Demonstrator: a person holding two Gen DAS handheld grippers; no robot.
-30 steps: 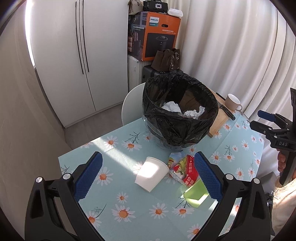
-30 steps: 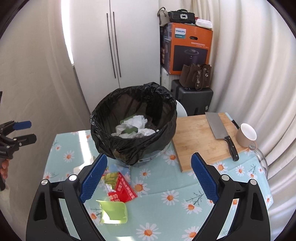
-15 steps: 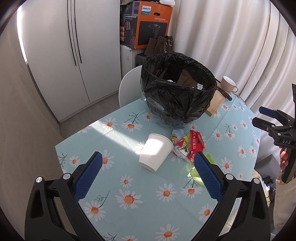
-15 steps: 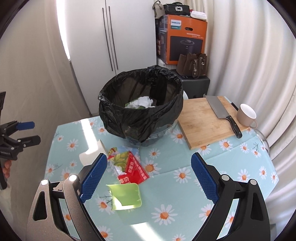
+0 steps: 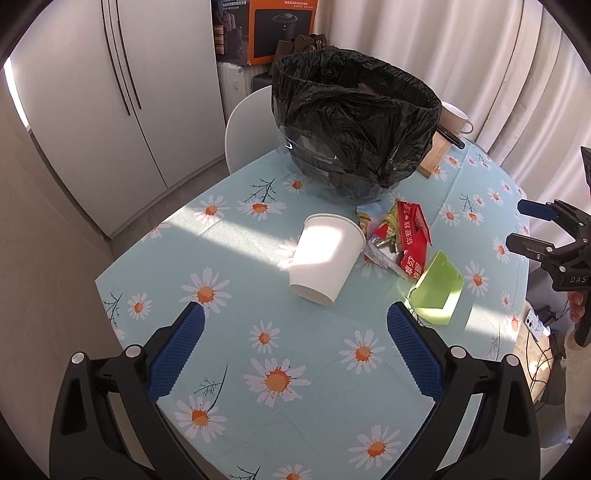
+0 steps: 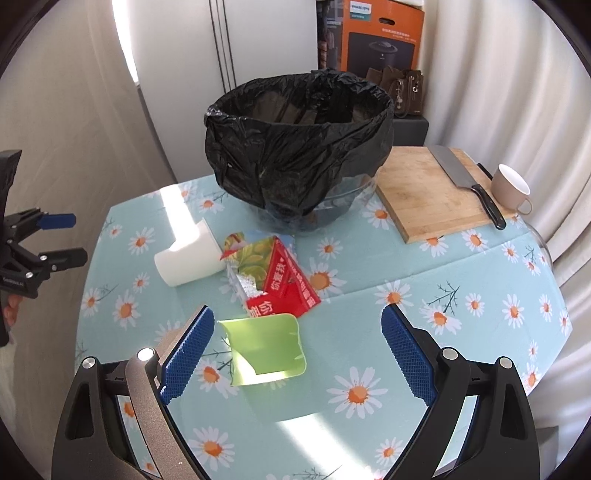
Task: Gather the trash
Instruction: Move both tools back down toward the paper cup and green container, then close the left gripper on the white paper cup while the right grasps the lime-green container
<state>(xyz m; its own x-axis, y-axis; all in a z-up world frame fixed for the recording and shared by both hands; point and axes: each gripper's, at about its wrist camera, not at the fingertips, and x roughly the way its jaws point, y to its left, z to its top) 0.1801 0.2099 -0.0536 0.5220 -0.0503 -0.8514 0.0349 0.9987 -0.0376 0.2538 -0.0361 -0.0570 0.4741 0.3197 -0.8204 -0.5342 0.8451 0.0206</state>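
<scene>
A bin lined with a black bag (image 5: 354,122) (image 6: 299,147) stands at the far side of the daisy-print table (image 5: 258,369). In front of it lie a tipped white paper cup (image 5: 325,258) (image 6: 190,254), a red and green snack wrapper (image 5: 402,240) (image 6: 273,277) and a green plastic piece (image 5: 439,290) (image 6: 266,349). My left gripper (image 5: 295,347) is open, pulled back from the cup. My right gripper (image 6: 295,354) is open, with the green piece lying between its fingers' line of sight. Each gripper also shows at the edge of the other's view, the right gripper (image 5: 543,229) and the left gripper (image 6: 44,240).
A wooden cutting board (image 6: 436,192) with a cleaver (image 6: 465,184) lies right of the bin, a beige mug (image 6: 511,188) beside it. A white chair (image 5: 247,125), an orange box (image 6: 380,33) and white cupboards stand behind. Curtains hang at right.
Both grippers have drawn back and lower from the bin, so the trash on the table now sits nearer mid-frame and the bin's contents are out of sight. Both stayed open.
</scene>
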